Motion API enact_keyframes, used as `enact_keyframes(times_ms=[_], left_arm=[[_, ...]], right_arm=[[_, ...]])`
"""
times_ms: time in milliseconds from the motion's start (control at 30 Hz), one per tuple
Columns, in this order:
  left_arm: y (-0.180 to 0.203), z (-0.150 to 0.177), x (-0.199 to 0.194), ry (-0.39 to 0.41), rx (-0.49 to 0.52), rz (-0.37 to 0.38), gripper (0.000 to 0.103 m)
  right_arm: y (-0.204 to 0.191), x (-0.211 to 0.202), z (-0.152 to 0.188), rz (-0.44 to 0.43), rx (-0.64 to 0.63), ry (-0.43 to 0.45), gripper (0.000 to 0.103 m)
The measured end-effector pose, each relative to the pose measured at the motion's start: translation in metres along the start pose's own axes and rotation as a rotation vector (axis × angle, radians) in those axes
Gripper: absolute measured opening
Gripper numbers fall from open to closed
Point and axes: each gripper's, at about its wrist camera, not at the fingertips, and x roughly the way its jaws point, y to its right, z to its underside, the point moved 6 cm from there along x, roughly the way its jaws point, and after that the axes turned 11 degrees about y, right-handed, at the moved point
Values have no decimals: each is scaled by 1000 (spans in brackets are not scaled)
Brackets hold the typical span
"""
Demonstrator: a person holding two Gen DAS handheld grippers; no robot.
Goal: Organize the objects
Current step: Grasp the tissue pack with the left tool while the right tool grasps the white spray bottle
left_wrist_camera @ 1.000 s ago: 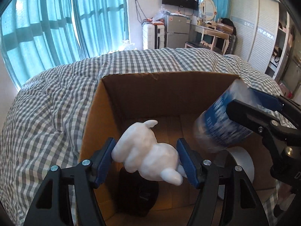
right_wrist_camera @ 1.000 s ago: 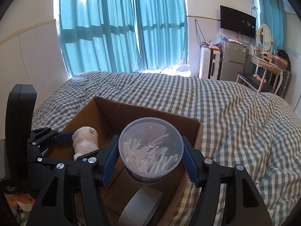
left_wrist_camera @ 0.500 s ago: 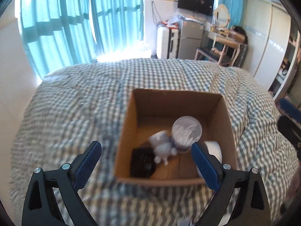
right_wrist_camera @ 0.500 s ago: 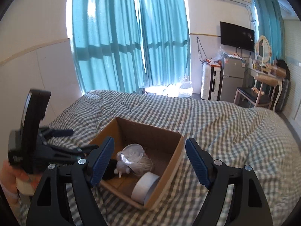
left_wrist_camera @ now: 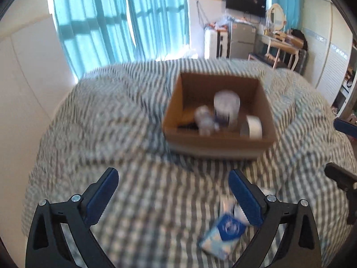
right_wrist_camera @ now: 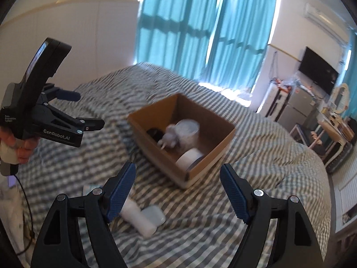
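A cardboard box sits on the checked bed. Inside it are a white plush toy, a clear tub with a blue label, a tape roll and a dark object. My left gripper is open and empty, well back from the box; it also shows in the right wrist view. My right gripper is open and empty. A blue-and-white packet lies by the left gripper's right finger. A white bottle and a pale case lie on the bed below the right gripper.
The grey checked duvet covers the bed. Teal curtains hang behind it. A fridge, a dresser and a wardrobe stand at the far right. The view is motion-blurred.
The left gripper let go of the plush toy and the right gripper let go of the tub; both now lie in the box. Both grippers opened and pulled back and up from the box.
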Motion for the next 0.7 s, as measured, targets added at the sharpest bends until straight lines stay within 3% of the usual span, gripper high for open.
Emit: enact_keyframes(times_ms=[167, 400, 500, 700], left_arm=[[14, 52, 15, -44, 14, -26, 102], [41, 91, 29, -123, 70, 57, 102], [51, 105, 33, -139, 122, 91, 102], [62, 116, 44, -175, 170, 136, 102]], right_arm=[[-23, 36, 44, -114, -84, -101, 78], [-53, 79, 83, -269, -245, -240, 76], [-59, 85, 93, -334, -246, -276, 71], [-65, 99, 108, -369, -240, -352, 64]])
